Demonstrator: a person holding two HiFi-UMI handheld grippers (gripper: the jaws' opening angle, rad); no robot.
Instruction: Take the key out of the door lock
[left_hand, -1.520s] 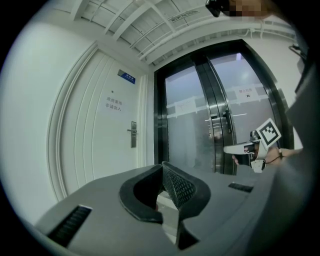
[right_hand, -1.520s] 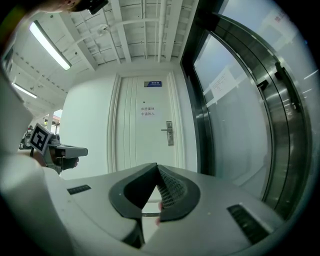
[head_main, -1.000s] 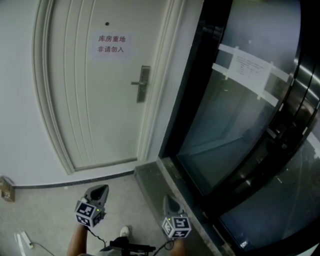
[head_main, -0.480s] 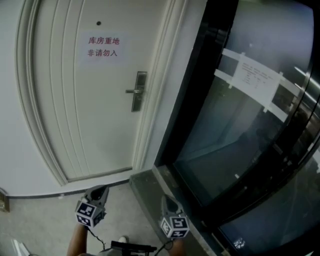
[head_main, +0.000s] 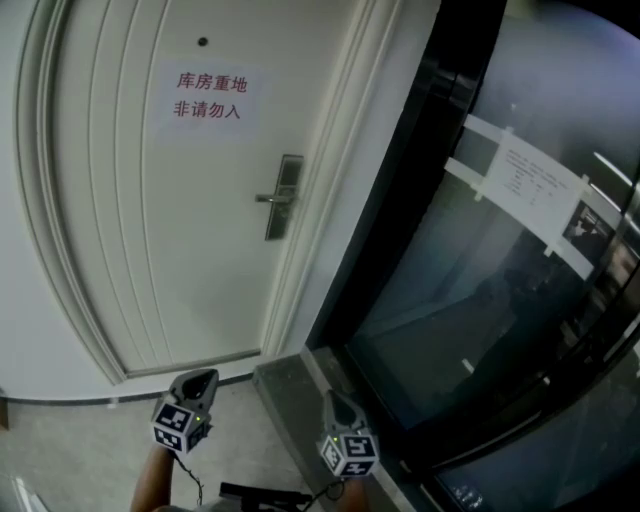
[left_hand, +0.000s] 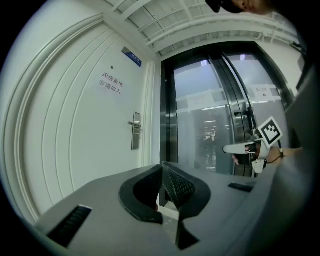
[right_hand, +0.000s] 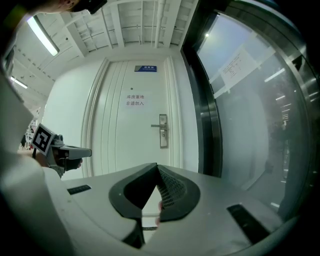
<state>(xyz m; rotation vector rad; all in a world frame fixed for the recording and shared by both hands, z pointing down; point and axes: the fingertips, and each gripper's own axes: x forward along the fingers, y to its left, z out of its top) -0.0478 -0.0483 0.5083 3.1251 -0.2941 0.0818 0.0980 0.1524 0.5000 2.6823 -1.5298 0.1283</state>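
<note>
Head view shows the door lock (head_main: 284, 197) nearer than a second ago; left gripper (head_main: 199, 380) and right gripper (head_main: 335, 402) both closed, empty

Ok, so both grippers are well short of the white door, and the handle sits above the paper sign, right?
Not quite. The handle sits below the paper sign, not above it, as the head view shows. The rest holds: the left gripper and the right gripper are both well short of the white door.
</note>
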